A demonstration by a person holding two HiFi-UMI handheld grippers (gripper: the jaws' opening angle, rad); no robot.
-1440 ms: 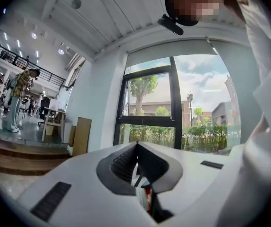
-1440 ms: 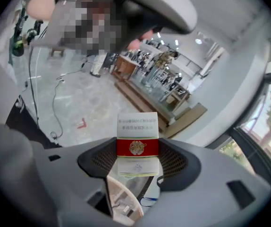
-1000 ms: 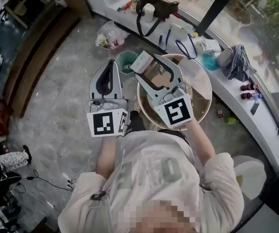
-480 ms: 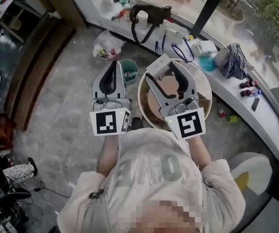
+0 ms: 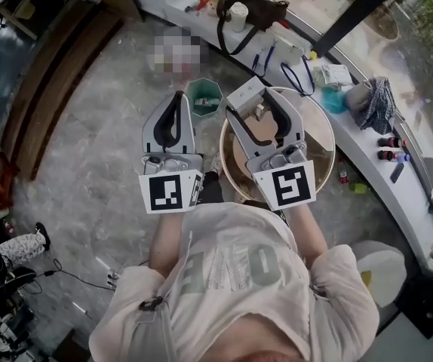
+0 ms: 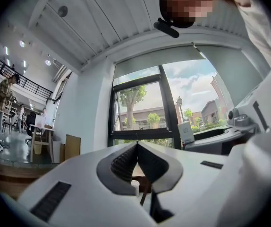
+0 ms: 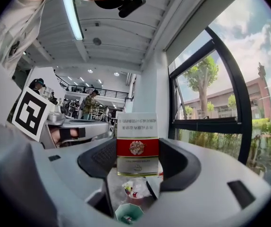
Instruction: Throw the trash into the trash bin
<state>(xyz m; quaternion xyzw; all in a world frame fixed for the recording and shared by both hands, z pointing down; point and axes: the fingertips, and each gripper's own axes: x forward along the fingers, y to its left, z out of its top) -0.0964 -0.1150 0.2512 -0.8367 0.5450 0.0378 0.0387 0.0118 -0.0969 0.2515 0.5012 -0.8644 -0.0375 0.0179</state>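
A small white, red and silver box (image 5: 245,96) sits between the tips of my right gripper (image 5: 253,104), which is shut on it. The right gripper view shows the box (image 7: 136,143) upright between the dark pads (image 7: 102,159) of that gripper (image 7: 136,151). A green octagonal trash bin (image 5: 204,96) stands on the floor just left of the box and appears below it in the right gripper view (image 7: 128,214). My left gripper (image 5: 177,96) hangs left of the bin, shut with nothing in it. Its jaws meet tip to tip in the left gripper view (image 6: 136,148).
A round table (image 5: 316,138) lies under the right gripper. A curved white counter (image 5: 367,138) along the window carries a black bag (image 5: 250,13), a paper cup (image 5: 237,15), lanyards, a cloth and small bottles. A plastic bag of rubbish (image 7: 134,190) lies beyond the bin.
The right gripper has straightened from its leftward tilt, and the box now sits slightly further right of the bin. The left gripper stays shut beside the bin.
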